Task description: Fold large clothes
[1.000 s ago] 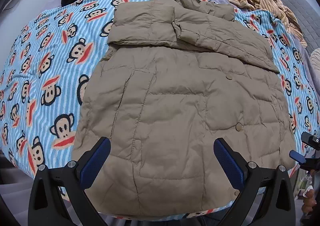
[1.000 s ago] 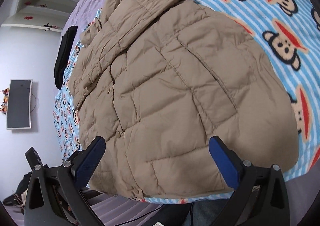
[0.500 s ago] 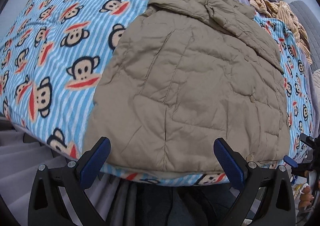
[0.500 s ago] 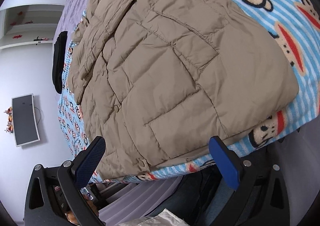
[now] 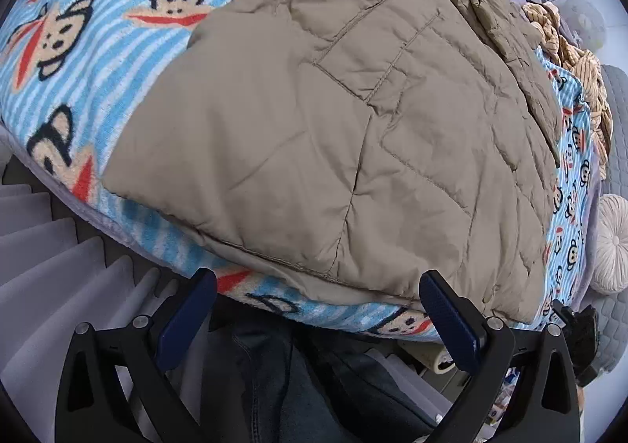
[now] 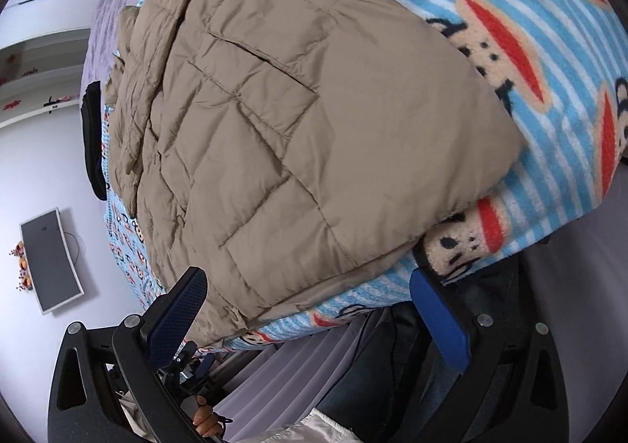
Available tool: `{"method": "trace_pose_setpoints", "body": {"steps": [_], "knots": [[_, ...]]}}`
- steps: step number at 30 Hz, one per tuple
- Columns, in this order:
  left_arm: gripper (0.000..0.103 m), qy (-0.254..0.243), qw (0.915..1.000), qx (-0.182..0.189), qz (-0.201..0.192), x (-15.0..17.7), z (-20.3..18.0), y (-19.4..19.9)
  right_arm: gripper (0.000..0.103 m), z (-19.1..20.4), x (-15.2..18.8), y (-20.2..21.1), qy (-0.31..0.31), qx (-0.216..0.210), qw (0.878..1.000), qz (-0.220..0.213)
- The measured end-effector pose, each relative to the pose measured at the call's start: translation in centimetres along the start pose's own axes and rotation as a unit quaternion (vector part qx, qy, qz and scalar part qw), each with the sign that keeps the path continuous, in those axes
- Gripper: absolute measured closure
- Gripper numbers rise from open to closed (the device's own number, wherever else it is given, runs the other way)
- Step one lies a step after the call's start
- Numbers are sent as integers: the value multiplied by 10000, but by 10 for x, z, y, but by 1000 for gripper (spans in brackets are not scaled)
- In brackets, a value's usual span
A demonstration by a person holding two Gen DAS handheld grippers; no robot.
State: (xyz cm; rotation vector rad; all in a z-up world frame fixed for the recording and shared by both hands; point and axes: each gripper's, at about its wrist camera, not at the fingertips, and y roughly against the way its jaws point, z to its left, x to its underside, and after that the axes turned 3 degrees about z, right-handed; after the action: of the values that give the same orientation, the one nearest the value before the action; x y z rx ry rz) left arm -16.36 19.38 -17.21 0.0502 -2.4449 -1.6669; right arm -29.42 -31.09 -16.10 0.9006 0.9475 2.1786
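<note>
A tan quilted puffer jacket lies flat on a blue striped monkey-print blanket, sleeves folded across its far end. Its hem reaches the bed's near edge. My left gripper is open and empty, just below and in front of the hem near the jacket's left corner. The jacket also shows in the right wrist view on the same blanket. My right gripper is open and empty, just below the hem near the jacket's right corner. Neither gripper touches the jacket.
A beige striped garment lies at the far right of the bed. A black garment lies at the far left. A round white cushion sits to the right. A pleated grey bed skirt hangs below the edge. A monitor hangs on the wall.
Both grippers have dropped down and drawn back toward the bed's near edge, so the jacket's hem now sits just above the open fingers. The jacket has not moved.
</note>
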Motion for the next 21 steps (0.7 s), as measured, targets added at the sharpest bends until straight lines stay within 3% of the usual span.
{"method": "trace_pose_setpoints", "body": {"steps": [10,15,17,19,21], "knots": [[0,-132,9978,648,-63,-16,-23,-16,0,-21,-10,-14,-436,-380,9981,-199],[4,-148,9972,737,-31,-25,-29,-22,0,-25,-15,-33,-647,-798,9946,-118],[25,-146,9967,798,-53,-28,-29,-21,0,-27,-15,-42,-812,-911,9925,-80],[64,-203,9958,890,2,-30,-28,-19,1,-29,-14,-46,-966,-1093,9892,-120],[83,-204,9945,1029,57,-33,-24,-16,7,-28,-12,-48,-1046,-1354,9852,-140]]}}
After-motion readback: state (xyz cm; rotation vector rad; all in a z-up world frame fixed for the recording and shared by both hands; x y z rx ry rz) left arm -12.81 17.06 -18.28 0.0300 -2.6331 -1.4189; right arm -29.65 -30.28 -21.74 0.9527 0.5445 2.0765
